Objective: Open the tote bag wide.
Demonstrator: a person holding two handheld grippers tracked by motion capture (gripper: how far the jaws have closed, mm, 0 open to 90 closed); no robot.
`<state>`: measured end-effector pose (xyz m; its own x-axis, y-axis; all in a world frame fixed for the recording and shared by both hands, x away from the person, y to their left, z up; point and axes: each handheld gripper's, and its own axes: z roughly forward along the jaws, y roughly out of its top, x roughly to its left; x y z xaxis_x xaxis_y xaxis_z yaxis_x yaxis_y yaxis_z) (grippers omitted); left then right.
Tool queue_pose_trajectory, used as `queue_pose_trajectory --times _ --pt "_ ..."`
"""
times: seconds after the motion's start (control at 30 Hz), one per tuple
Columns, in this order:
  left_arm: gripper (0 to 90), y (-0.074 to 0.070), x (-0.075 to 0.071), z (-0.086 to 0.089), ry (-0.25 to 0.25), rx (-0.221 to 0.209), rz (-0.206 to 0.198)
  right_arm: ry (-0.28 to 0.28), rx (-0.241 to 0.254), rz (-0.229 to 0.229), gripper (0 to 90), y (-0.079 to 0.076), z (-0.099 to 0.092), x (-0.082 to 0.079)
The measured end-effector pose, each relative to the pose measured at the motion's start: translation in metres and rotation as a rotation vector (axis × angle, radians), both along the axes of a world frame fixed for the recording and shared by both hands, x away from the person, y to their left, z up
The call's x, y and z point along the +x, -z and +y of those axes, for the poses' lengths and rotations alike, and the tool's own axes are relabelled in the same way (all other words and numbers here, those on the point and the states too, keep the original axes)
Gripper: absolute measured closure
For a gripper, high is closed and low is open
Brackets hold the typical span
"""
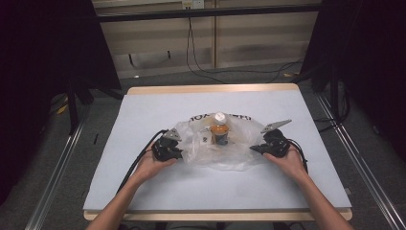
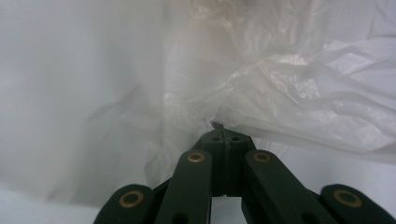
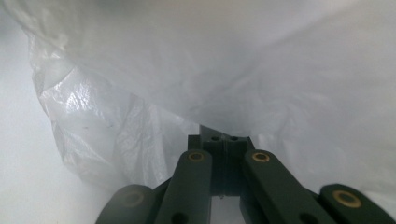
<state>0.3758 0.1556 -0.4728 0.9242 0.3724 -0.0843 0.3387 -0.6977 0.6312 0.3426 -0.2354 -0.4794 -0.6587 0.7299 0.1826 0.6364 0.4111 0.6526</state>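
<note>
A white table (image 1: 143, 191) is being viewed from above, with a translucent plastic bag (image 1: 239, 155) lying crumpled at its middle. An orange bottle with a white cap (image 1: 219, 130) is being held upright within the folds of the bag, towards its far side; dark lettering is being shown on the bag just behind the cap, too small to be read.

The left gripper (image 1: 168, 149) is being gripped in the person's left hand (image 1: 154, 165) at the bag's left edge. In the left gripper view the left gripper (image 2: 225, 135) is being seen with its jaws brought fully together, and a fold of the plastic bag (image 2: 299, 93) is being pinched at the tips.

The right gripper (image 1: 272, 145) is being gripped in the right hand (image 1: 288, 163) at the bag's right edge, its grey three-cornered plate being tilted upward. In the right gripper view the right gripper (image 3: 224, 135) is likewise being seen with jaws closed together, and the plastic bag (image 3: 140, 93) is being met at the tips, its film being drawn up and over them.

The two grippers are being kept well apart, on opposite sides of the bag, with the bottle between them. Black cables are being trailed from both grippers back towards the forearms.
</note>
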Motion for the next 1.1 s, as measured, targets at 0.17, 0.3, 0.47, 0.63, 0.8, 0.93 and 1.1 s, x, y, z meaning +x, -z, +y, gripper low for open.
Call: queue_pose_trajectory --times 0.17,0.3,0.47,0.63,0.8,0.93,1.1 --pt "90.0 0.002 -0.013 0.008 -0.004 -0.039 0.001 -0.004 -0.001 -0.005 90.0 0.0 -0.009 -0.009" --pt "90.0 0.001 -0.018 0.012 0.005 -0.02 0.005 -0.003 -0.011 -0.012 90.0 0.0 -0.014 -0.017" --pt "90.0 0.001 -0.028 0.014 0.013 -0.016 -0.018 -0.001 -0.016 -0.016 90.0 -0.001 -0.021 -0.026" --pt "90.0 0.003 -0.028 0.019 -0.015 -0.067 0.002 0.001 -0.012 -0.042 90.0 -0.002 -0.023 -0.033" --pt "90.0 -0.009 -0.031 0.024 -0.025 -0.143 -0.002 -0.005 0.064 -0.095 90.0 -0.016 -0.023 -0.037" --pt "90.0 -0.018 -0.037 0.027 -0.029 -0.167 -0.019 0.003 0.09 -0.133 90.0 -0.029 -0.026 -0.041" --pt "90.0 -0.029 -0.042 0.031 -0.025 -0.22 -0.034 0.025 0.134 -0.181 90.0 -0.044 -0.033 -0.05"
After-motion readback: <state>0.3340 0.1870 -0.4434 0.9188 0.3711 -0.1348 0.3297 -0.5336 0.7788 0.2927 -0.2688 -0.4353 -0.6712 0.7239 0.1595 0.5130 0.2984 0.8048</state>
